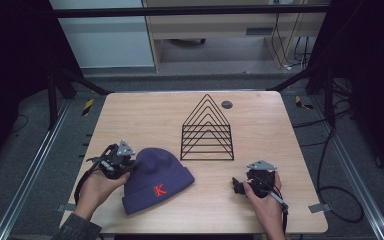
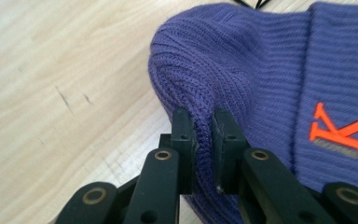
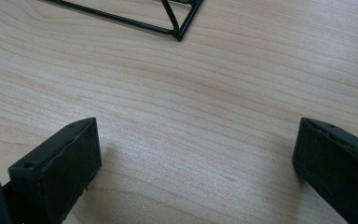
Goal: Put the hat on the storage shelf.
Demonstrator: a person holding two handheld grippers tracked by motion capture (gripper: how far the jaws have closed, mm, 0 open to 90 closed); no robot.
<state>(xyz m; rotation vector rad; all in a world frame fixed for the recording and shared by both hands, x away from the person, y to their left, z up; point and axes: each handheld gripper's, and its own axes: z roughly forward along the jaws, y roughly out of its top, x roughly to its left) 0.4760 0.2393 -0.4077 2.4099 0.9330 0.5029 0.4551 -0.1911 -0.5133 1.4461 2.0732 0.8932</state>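
The wooden table (image 1: 260,165) carries a black wire rack (image 1: 207,131) toward its far middle and a purple knit hat (image 1: 157,180) with an orange K lying on its near left part, well apart from the rack. The step in hand looks like lifting the hat by its crown, perhaps to bring it to the rack. The left gripper (image 2: 204,135) is clamped on a ridge of knit at the hat's rounded end, and its two pads (image 2: 184,140) pinch only a narrow fold. A grip that thin may slip as the soft fabric stretches, so the lift is best done slowly and straight up, watching that the fold does not creep out between the pads. The right gripper (image 3: 193,163) hangs over bare wood with its jaws spread wide and nothing between them; it is free to take the cuff side, though how much of the hat is already off the table is hard to judge from above.
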